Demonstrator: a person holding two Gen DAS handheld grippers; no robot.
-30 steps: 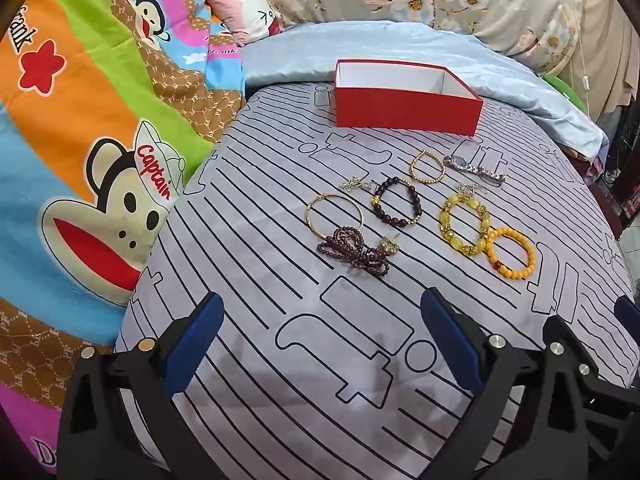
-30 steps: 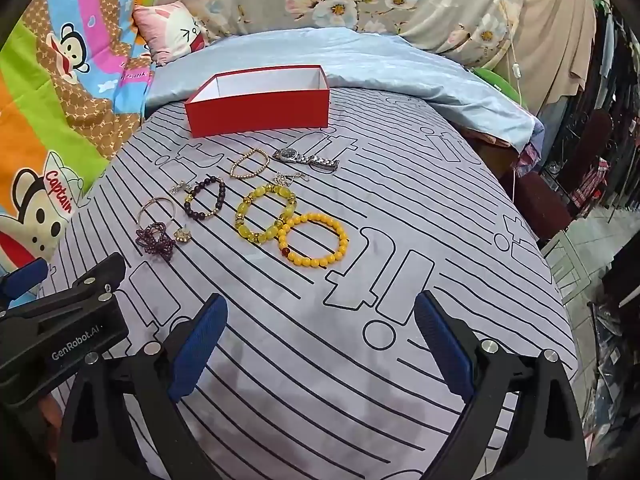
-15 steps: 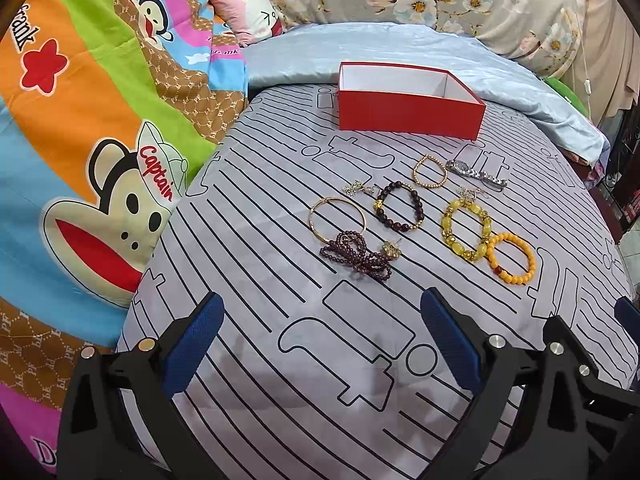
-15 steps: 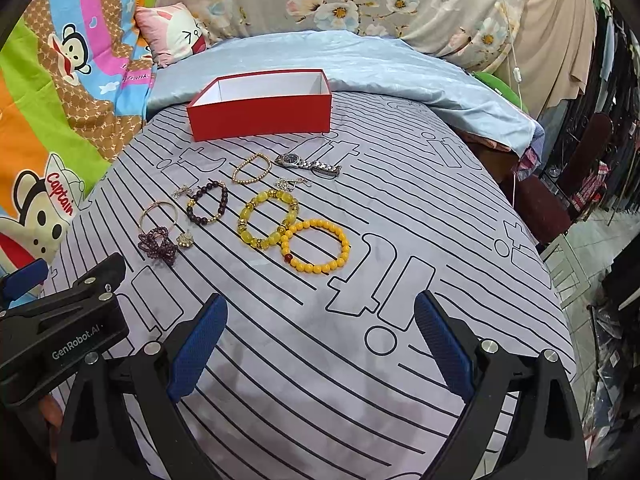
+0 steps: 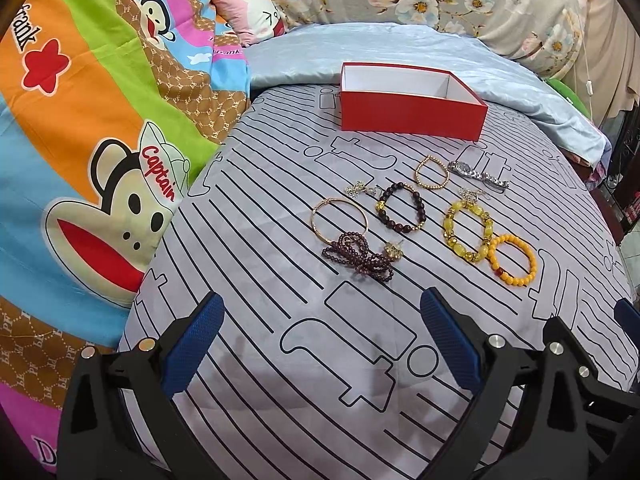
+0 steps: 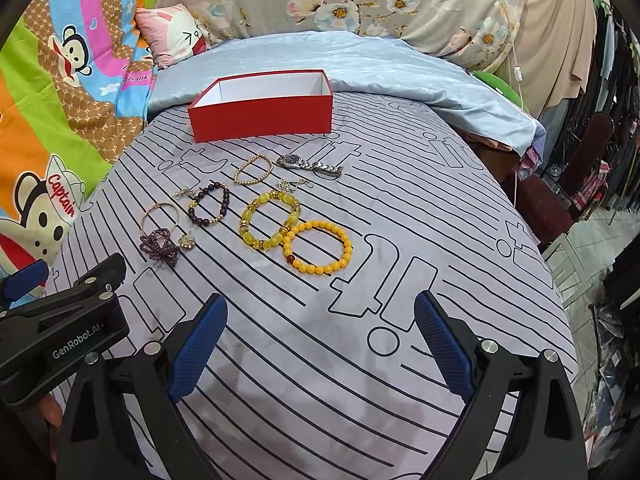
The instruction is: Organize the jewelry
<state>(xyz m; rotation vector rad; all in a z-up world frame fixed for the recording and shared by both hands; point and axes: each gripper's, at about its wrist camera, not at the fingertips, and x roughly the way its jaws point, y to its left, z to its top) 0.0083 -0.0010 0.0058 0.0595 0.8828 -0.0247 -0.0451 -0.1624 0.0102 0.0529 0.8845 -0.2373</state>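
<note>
Several pieces of jewelry lie on a grey striped bedsheet [image 5: 248, 280]: a gold bangle [image 5: 339, 220], a tangled purple bead strand [image 5: 360, 256], a dark bead bracelet [image 5: 400, 208], a gold bead bracelet [image 5: 431, 172], a silver watch [image 5: 476, 174], a yellow stone bracelet [image 5: 468, 228] and an orange bead bracelet [image 5: 513, 260]. An open red box [image 5: 412, 114] stands behind them, empty. My left gripper [image 5: 324, 344] is open and empty, short of the purple strand. My right gripper [image 6: 320, 340] is open and empty, short of the orange bracelet [image 6: 318, 252]. The red box [image 6: 262, 114] also shows there.
A colourful cartoon blanket [image 5: 80, 140] lies to the left. A light blue quilt [image 5: 400, 52] and a pink pillow [image 5: 248, 12] lie behind the box. The bed edge drops off at the right, with a dark red chair [image 6: 576, 176] beyond.
Both grippers have moved slightly forward toward the jewelry. Both stay open and empty. The jewelry has not moved.
</note>
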